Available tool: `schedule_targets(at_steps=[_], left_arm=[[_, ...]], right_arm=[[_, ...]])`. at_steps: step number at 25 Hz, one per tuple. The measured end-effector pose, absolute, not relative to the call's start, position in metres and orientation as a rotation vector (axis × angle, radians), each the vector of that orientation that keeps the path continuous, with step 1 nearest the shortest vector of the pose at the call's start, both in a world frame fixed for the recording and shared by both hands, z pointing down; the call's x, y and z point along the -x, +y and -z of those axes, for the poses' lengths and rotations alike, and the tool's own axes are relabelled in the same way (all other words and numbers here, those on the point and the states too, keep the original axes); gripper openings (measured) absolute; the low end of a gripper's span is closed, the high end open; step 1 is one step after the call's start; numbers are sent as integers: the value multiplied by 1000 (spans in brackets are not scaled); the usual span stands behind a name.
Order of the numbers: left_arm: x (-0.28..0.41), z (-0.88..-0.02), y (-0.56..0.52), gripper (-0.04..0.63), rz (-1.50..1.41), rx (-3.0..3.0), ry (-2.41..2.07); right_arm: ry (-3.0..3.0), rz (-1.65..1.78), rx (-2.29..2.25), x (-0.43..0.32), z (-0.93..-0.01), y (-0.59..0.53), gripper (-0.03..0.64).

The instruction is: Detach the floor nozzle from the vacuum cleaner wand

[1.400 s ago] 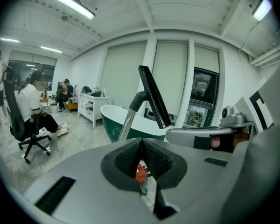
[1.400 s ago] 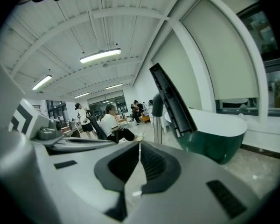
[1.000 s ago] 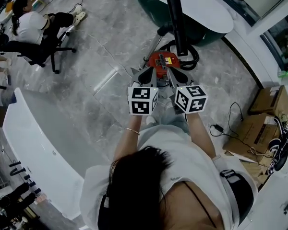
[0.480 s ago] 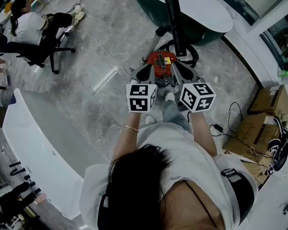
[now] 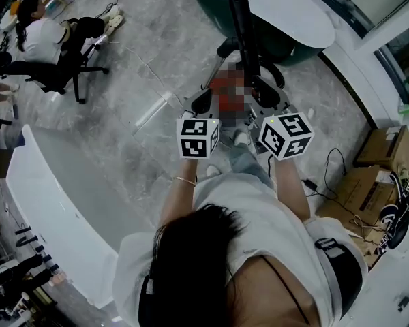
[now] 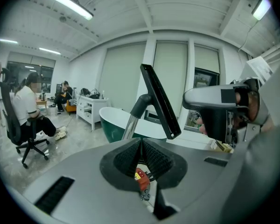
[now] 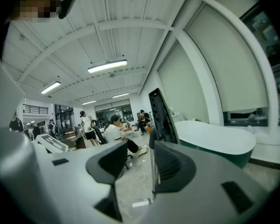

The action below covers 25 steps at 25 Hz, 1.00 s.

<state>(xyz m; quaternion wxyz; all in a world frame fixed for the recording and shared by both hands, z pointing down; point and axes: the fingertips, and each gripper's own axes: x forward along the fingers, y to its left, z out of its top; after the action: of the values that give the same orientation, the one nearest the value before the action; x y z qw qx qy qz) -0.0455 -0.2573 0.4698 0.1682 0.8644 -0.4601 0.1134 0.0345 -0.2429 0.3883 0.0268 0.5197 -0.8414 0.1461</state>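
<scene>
Green bathtub (image 5: 286, 12) behind floor nozzle (image 5: 244, 33) — boxes (image 5: 375, 176) right.

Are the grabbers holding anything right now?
Nothing is held. The left gripper is shut empty; the right gripper has jaws that have just been opening, and they press on nothing.

The floor nozzle (image 5: 245, 36) is finished in matt black plastic. The wand (image 6: 129, 125) is formed of bright, glossy metal tube. The floor (image 5: 157, 53) is laid in polished grey stone-look tile. The bathtub (image 5: 279, 9) is glazed glossy white inside and dark green outside. The boxes (image 5: 375, 148) are made of plain brown cardboard.
</scene>
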Motion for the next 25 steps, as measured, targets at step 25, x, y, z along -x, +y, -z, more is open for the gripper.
schedule_targets(at_steps=[25], left_arm=[[32,-487,-311,6,-354,-2346,-1394]], right_arm=[[-2589,-500,-1405,-67,-420,-313,340]])
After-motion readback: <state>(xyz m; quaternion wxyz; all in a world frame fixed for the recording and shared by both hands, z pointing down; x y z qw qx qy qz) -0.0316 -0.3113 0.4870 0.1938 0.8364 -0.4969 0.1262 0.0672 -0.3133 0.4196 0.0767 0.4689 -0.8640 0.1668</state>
